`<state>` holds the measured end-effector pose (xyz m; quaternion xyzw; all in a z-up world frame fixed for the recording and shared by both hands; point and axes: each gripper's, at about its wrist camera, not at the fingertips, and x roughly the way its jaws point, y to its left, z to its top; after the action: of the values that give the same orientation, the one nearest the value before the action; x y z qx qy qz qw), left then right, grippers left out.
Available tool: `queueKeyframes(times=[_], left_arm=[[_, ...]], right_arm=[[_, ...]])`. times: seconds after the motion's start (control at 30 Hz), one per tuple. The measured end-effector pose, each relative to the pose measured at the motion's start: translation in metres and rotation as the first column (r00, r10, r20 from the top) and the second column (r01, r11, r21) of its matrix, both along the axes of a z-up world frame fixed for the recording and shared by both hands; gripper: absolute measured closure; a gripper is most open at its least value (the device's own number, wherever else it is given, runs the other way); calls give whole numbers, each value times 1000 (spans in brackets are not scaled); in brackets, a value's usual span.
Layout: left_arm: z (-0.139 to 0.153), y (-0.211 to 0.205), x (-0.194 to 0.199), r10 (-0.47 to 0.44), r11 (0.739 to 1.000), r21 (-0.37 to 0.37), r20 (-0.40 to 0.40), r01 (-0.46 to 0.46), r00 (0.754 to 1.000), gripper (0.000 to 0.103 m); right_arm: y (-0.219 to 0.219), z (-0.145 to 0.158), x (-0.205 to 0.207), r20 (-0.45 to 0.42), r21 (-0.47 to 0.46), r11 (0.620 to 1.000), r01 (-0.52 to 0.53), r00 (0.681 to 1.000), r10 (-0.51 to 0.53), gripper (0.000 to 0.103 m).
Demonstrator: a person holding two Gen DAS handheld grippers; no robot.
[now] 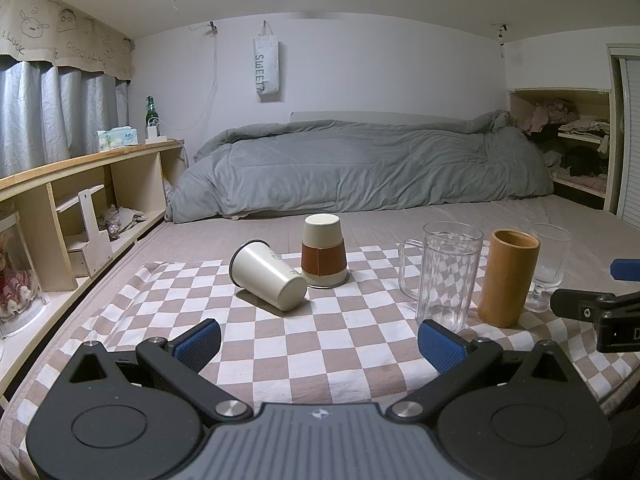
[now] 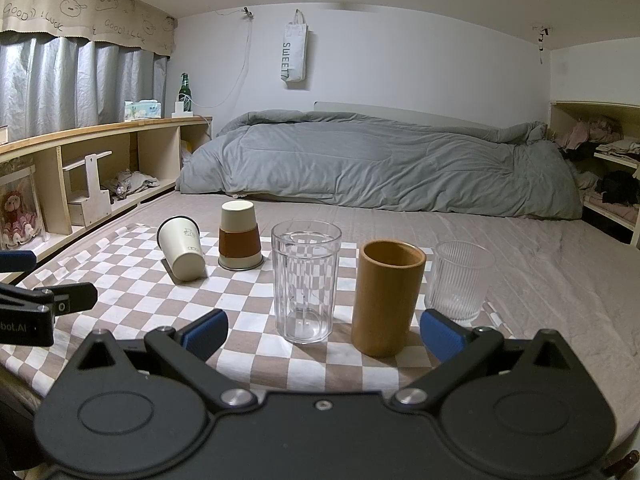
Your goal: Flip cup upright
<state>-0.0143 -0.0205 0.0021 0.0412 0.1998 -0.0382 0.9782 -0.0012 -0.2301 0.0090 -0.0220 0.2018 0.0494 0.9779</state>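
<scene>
So both are sitting wide apart with nothing between the blue pads, the left hand-held gripper hovering low over the checkered cloth on the bed and the right hand-held gripper doing the same just in front of the clear glass and the bamboo cup. The cream cup is lying on its side on the cloth, mouth pointing back-left, its base right beside the sleeved cup that's standing upside down, and a ribbed glass is standing off to the right.
</scene>
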Motion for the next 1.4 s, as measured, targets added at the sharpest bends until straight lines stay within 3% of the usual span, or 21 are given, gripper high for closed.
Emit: queueKeyframes(times=[1.4], left_arm=[[1,1,0,0,1000,-4,-2,0,1000,0]], right_arm=[[-3,-1,2,3,2,1000,5,1000,-5,0]])
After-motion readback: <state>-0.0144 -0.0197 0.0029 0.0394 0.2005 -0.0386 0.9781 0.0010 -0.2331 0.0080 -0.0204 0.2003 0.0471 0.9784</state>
